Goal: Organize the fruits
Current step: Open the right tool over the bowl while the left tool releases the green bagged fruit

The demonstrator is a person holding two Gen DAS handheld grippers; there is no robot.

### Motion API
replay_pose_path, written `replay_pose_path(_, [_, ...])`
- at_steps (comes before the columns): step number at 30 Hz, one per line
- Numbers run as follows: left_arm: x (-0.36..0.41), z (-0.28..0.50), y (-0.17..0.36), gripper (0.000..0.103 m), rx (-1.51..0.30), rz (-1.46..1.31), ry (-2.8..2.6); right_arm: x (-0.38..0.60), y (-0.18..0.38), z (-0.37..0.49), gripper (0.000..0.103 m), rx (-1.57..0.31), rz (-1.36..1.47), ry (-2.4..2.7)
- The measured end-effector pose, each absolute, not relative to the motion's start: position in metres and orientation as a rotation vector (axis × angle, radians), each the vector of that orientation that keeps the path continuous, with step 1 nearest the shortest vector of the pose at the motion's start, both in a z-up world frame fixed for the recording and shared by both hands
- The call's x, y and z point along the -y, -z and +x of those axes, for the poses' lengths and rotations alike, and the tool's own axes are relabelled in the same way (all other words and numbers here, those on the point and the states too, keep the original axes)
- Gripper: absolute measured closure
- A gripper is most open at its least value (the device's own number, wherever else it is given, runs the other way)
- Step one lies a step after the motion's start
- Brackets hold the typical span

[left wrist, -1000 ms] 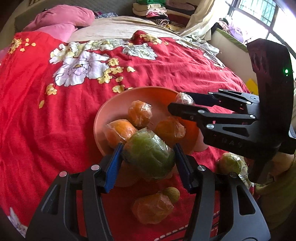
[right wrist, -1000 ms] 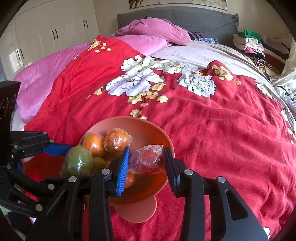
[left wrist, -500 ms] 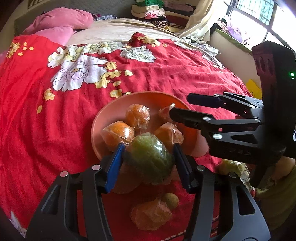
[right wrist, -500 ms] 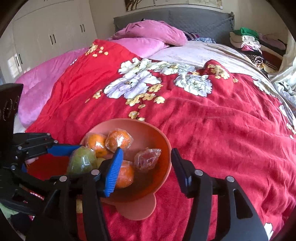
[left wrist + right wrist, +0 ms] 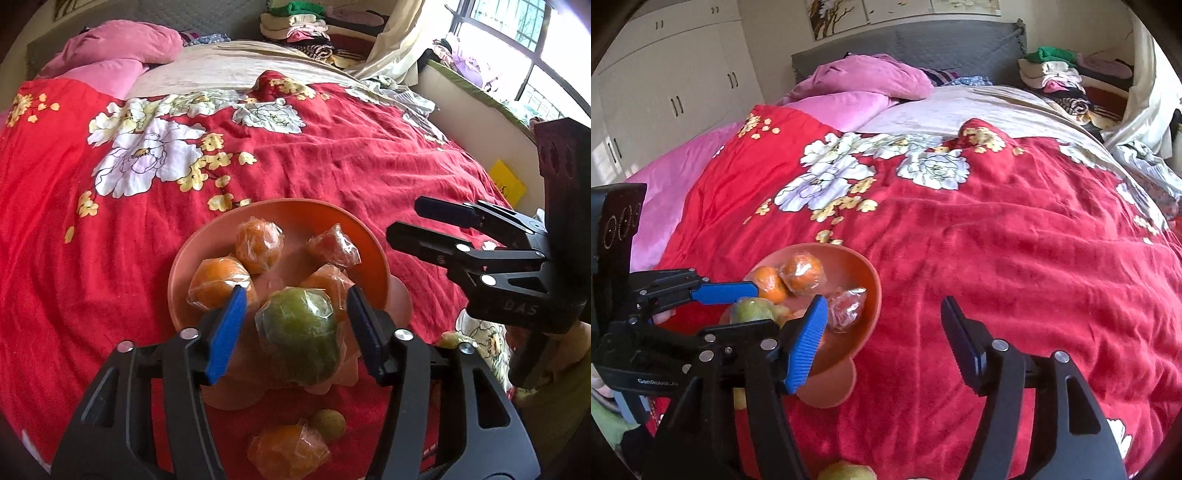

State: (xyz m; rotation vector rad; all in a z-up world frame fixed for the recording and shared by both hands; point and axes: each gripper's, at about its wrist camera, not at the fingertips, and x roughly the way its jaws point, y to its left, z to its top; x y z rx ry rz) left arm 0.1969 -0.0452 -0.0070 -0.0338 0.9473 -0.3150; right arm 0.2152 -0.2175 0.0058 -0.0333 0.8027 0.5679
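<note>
Now left hand-held gripper (image 5: 293, 312) straddles wrapped green fruit (image 5: 299, 339) at bowl's 6 o'clock edge; jaws just widened, blue pads clear of fruit on both sides. Orange bowl (image 5: 295, 210) sits on red floral bedspread (image 5: 351, 155), holding wrapped oranges (image 5: 258, 245) and red fruit (image 5: 334, 247). Right hand-held gripper (image 5: 882, 330) at bowl's 3 o'clock, jaws just spreading, released, nothing between them. Two loose fruits (image 5: 288, 452) lie at 6 o'clock below bowl.

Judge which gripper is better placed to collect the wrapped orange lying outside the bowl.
Left. The left gripper hangs just above the wrapped orange below the bowl. The right gripper, open, hangs over bare red blanket.
</note>
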Motion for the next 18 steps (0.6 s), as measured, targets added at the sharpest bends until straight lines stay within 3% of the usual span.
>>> replay_pose_path(5, [0.045,0.196,0.005,0.040,-0.941,-0.037,0.307,0.225,-0.007,0.210,0.033,-0.796,-0.014,-0.554])
replay_pose_path(18, [0.034,0.188,-0.008,0.030,-0.910,-0.068,0.277,0.238,-0.009,0.197,0.019,-0.776,-0.009,-0.512])
